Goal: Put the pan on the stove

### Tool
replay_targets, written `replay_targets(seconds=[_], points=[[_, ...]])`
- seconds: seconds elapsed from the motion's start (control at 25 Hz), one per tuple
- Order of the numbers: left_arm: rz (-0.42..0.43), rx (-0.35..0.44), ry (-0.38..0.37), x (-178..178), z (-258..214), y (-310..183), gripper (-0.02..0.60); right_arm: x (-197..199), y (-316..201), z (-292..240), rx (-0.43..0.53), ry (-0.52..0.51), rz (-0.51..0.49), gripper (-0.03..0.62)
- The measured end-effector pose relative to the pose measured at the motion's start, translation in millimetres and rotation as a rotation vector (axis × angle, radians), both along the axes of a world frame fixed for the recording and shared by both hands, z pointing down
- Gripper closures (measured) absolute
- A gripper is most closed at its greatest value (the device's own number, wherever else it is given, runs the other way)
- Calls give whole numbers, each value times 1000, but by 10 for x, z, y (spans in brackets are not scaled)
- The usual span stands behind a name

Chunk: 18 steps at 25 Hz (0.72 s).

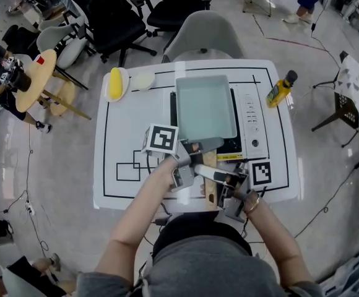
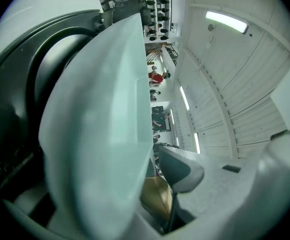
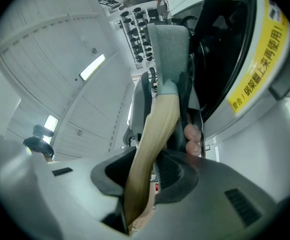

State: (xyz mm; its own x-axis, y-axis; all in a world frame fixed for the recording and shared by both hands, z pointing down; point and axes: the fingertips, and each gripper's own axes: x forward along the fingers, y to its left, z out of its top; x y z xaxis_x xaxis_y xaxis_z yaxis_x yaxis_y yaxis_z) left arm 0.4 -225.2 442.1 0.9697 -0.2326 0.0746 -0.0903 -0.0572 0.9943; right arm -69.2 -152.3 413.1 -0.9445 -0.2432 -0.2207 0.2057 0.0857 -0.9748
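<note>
A pale green rectangular pan [image 1: 205, 107] lies on the black stove [image 1: 252, 119] on the white table [image 1: 121, 129]. Its wooden handle [image 1: 210, 166] points toward me. My left gripper [image 1: 189, 155] is at the grey neck where the handle joins the pan, shut on it. In the left gripper view the pan wall [image 2: 100, 134] fills the left and hides one jaw, while the other pad [image 2: 185, 166] sits beside the wood [image 2: 157, 199]. My right gripper [image 1: 216, 179] is further down the handle. In its own view the right gripper [image 3: 142, 176] pinches the wooden handle [image 3: 155, 134] between both pads.
A yellow item on a small plate [image 1: 116, 83] and a white dish [image 1: 143, 80] sit at the table's far left. An oil bottle [image 1: 280, 90] stands at the far right. A grey chair [image 1: 204, 36] is behind the table. The stove's yellow warning label [image 3: 255, 79] is close by.
</note>
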Motion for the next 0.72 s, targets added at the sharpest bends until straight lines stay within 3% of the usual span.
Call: replay_targets(seconds=[0.72], points=[[-83, 13, -7, -223, -21, 59, 407, 16, -21, 9, 1, 6, 6, 482]])
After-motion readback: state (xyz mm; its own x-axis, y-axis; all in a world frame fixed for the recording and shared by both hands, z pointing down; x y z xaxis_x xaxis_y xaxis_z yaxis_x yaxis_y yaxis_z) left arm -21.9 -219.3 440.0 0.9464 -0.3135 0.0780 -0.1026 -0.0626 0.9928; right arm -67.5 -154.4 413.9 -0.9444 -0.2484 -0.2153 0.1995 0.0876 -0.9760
